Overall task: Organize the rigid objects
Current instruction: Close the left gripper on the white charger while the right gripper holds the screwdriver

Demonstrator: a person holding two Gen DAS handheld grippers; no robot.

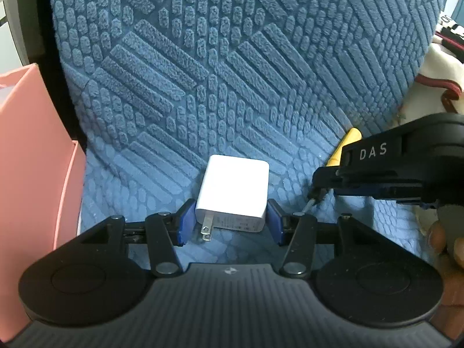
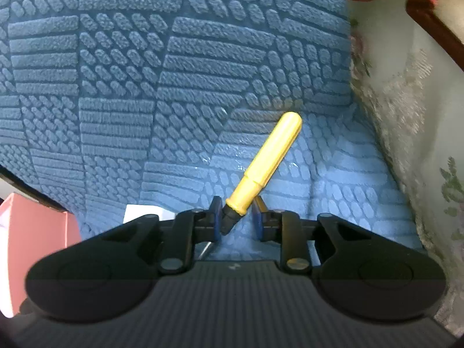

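Two pick-ups in hand: left gripper (image 1: 230,221) brackets white charger (image 1: 233,192), jaws wide, right gripper (image 2: 237,217) narrowly straddles yellow screwdriver (image 2: 265,163); next, closing squarely.

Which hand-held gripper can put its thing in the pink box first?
Probably the left hand-held gripper. Its fingers already flank the white charger, and the pink box sits right beside it. The right one is farther away, around the yellow screwdriver.

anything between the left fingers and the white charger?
Nothing visible. The white charger sits on the blue mat directly between the left gripper's open fingers; the right gripper and yellow screwdriver lie off to its side.
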